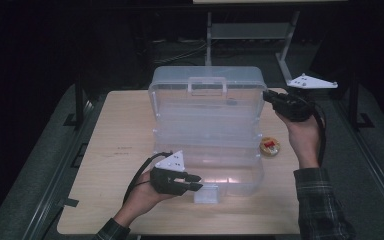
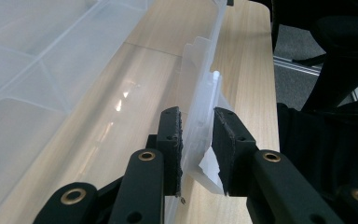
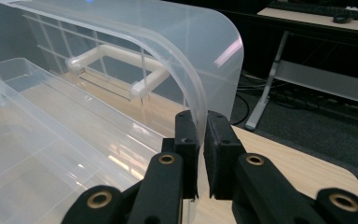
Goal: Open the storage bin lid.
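In the high view the clear plastic box (image 1: pixel 207 135) stands open on the table (image 1: pixel 120 150). In the left gripper view the left gripper (image 2: pixel 198 135) has its jaws clamped on the front latch (image 2: pixel 200 116). In the right gripper view the right gripper (image 3: pixel 202 140) pinches the lid edge (image 3: pixel 193 93).

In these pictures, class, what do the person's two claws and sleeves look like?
Each claw, left and right, is black with flat dark pads, brass-coloured rivets, a white three-cornered plate on top and a trailing black cable. The sleeves are dark plaid.
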{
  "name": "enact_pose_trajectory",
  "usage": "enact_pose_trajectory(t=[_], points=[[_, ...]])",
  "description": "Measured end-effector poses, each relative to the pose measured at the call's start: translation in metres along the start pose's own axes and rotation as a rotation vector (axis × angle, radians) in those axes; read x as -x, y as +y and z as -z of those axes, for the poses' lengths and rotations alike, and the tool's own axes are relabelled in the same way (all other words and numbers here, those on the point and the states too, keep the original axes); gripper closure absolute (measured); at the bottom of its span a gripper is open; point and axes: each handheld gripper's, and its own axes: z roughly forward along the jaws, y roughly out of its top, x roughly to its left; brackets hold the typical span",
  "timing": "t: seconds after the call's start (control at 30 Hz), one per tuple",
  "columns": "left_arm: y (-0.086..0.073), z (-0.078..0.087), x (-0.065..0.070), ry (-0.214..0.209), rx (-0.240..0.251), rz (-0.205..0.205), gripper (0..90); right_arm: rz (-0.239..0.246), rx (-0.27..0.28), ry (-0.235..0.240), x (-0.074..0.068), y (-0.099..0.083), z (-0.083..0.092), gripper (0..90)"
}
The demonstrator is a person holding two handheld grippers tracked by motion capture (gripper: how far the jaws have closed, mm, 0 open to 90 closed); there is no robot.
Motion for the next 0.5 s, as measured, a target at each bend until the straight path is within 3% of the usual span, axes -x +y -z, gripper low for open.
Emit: enact_pose_trajectory(t=[0.5], points=[[0.0000,-0.0002,0.0003,0.001,0.003,0.006,72.6,-0.019,-0.009,0.002,0.0047,0.0035,-0.0069,84.8]])
